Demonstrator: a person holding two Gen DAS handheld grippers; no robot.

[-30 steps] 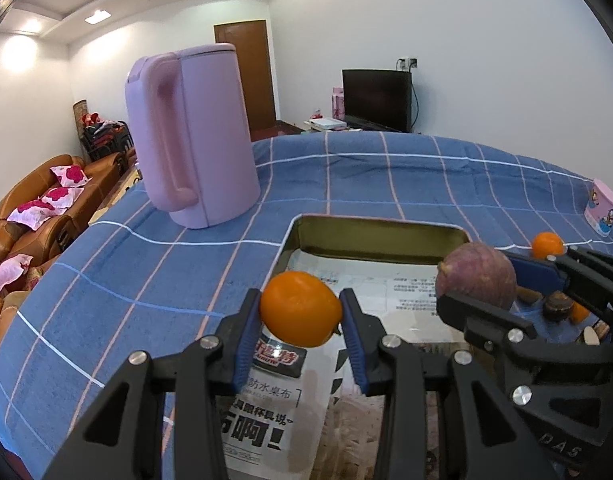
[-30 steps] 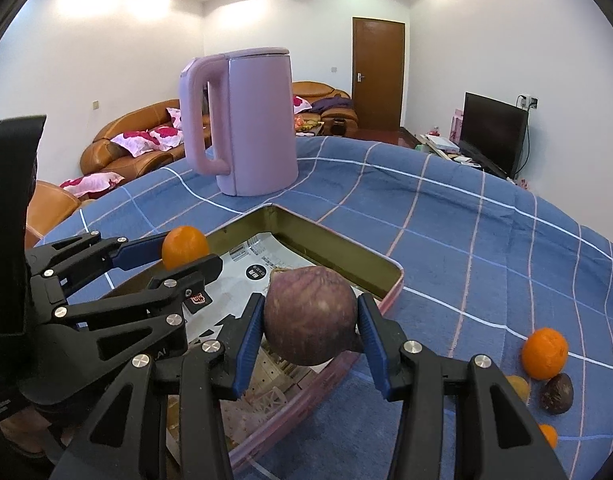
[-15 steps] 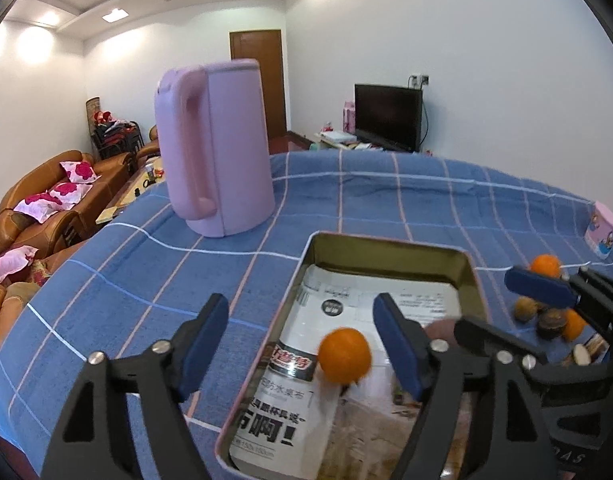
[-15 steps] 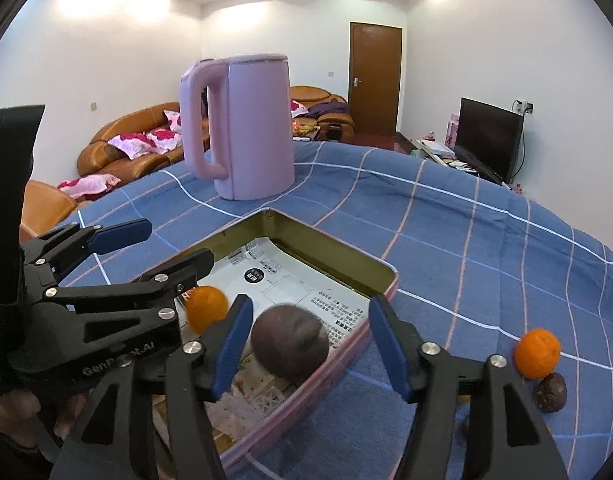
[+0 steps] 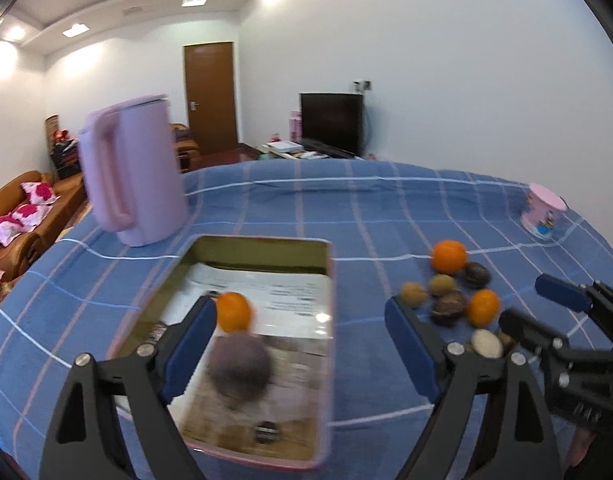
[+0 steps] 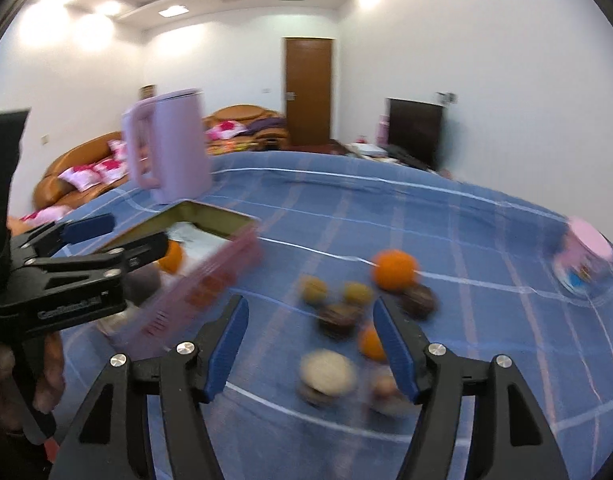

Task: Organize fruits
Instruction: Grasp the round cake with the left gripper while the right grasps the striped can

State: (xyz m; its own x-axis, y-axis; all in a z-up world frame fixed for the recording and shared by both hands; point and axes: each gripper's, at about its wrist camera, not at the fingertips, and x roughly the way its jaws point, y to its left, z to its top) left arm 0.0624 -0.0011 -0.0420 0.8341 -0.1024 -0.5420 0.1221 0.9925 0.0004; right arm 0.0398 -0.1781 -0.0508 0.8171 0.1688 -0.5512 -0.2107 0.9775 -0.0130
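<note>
my left gripper (image 5: 298, 340) wide, nothing held, just opened | my right gripper (image 6: 308, 346) part-open, empty, just opened | orange (image 5: 233, 312), purple fruit (image 5: 239, 362) in tin (image 5: 326, 360) | loose fruits (image 6: 340, 316) near table's right edge: small, round, roll-prone; pinch across middle

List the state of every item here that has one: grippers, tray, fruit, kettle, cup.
left gripper: open, empty, jaws just opened.
right gripper: open, empty, jaws just opened.
tray: holds two fruits.
orange: in tray.
purple fruit: in tray.
loose fruit pile: on tablecloth.
kettle: upright, lid shut.
pink cup: upright.
</note>
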